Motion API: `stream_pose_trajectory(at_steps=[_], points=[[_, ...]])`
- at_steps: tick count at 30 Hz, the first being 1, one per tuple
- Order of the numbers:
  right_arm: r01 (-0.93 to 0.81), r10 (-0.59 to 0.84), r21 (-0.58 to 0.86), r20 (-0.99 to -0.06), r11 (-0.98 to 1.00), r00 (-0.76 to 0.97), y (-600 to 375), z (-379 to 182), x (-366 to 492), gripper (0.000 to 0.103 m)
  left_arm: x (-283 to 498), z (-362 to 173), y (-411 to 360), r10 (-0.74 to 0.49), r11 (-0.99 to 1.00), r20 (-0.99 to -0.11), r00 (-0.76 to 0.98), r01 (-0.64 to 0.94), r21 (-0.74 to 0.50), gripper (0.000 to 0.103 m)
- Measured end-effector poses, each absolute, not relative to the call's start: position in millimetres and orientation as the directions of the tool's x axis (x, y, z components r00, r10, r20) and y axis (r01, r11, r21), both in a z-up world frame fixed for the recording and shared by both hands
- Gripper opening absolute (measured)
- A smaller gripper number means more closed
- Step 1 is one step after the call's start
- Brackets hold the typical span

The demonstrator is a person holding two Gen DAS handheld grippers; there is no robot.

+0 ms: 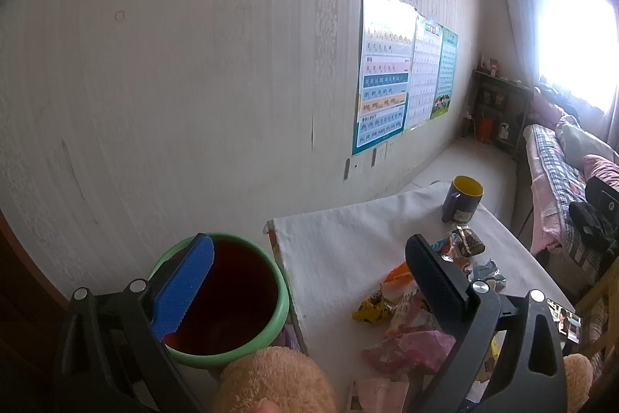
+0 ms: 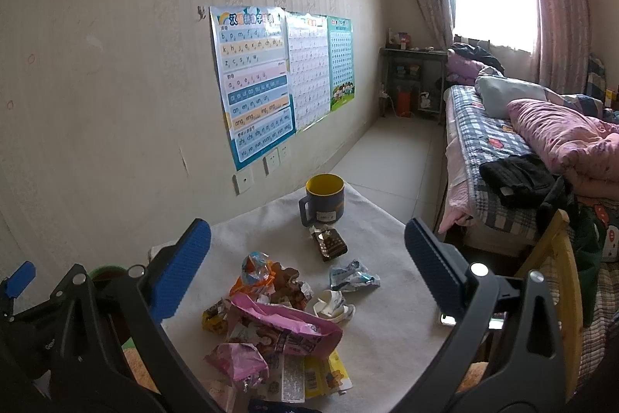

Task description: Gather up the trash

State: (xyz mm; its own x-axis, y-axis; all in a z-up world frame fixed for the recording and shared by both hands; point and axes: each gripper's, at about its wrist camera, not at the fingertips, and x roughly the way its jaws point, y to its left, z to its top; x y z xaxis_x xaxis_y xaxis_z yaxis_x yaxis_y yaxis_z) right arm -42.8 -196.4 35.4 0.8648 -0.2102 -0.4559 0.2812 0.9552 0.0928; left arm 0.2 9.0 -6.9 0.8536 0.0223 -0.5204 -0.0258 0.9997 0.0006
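A: Two grippers, both empty. Start at the left: where does the bin point(image 1: 220, 300) sit?

B: Off the table's left edge, green rim, dark inside. The left gripper point(image 1: 309, 273) hovers with its blue finger over the bin's mouth and its dark finger over the wrappers, jaws wide apart, touching nothing.

A: And the trash itself?

B: A loose pile of wrappers point(image 2: 271, 320) on the white table cloth point(image 2: 387, 297), right of the bin. From the right gripper point(image 2: 307, 258) the pile lies straight ahead and slightly below, between the spread fingers. The pink bag point(image 2: 286, 326) on top runs its long axis left to right, across the opening.

A: So which hand is nearer?

B: I judge the right one; its jaws stand wide open and framed on the pile, holding nothing. Further right lie a crumpled blue-white wrapper point(image 2: 352, 277) and a brown one point(image 2: 329, 244), with a mug point(image 2: 323, 200) behind them.

A: Risk?

B: The pink bag's length may overhang the fingers; gripping it mid-length across its narrow width looks safest, then carrying left to the bin
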Motion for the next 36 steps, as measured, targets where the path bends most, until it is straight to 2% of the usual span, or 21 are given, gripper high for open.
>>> stream_pose_trajectory(at_steps=[36], points=[[0.262, -0.175, 0.112, -0.495, 0.959, 0.851, -195, 25, -33, 0.099, 9, -16, 10, 0.023, 1.0, -0.557, 0.83, -0.018, 0.014, 0.095]])
